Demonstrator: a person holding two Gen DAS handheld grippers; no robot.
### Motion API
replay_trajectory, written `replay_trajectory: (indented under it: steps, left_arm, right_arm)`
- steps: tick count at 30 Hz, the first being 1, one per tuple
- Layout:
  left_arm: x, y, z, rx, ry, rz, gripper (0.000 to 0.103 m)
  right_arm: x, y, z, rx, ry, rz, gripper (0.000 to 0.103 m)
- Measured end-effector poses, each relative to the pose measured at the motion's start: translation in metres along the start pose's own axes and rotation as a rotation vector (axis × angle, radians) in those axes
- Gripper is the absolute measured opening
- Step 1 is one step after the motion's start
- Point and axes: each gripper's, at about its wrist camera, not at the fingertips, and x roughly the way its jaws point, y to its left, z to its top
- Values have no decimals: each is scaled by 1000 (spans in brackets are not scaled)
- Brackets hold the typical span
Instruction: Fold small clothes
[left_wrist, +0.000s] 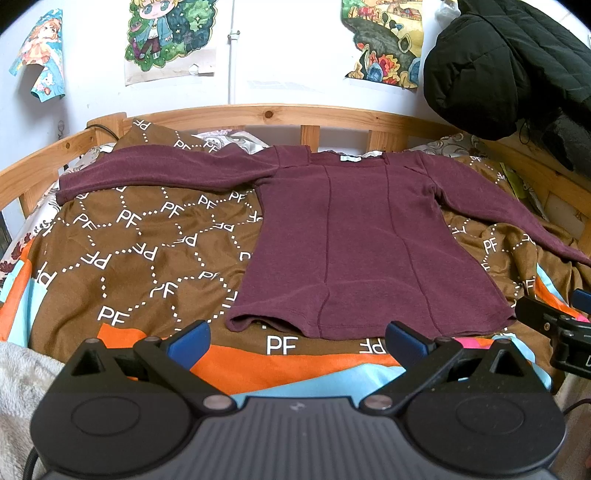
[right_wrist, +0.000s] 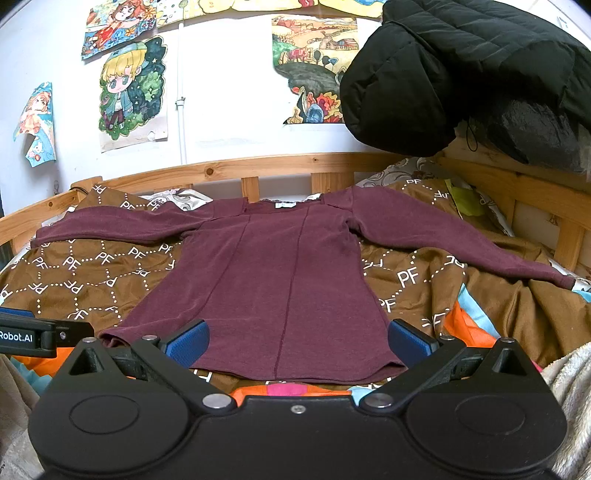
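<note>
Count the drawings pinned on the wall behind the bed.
5, perhaps more beyond the frame: a curled one far left, a blond cartoon child, a red-haired figure above it, a landscape beside the black jacket, and a yellow strip along the top edge.

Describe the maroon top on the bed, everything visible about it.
The maroon long-sleeved top is a soft, knit-looking fabric with two vertical seams down the body and a small pale label at the neckline. It lies flat and unfolded on the brown blanket, both sleeves spread outward, hem nearest the cameras. Neither gripper touches it.
</note>
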Motion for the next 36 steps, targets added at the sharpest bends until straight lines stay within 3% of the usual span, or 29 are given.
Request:
replay_trajectory:
  steps: [36]
  left_arm:
    - [0, 0, 1, -1, 4, -2, 102]
  right_arm:
    - [3, 1, 2, 6, 5, -1, 103]
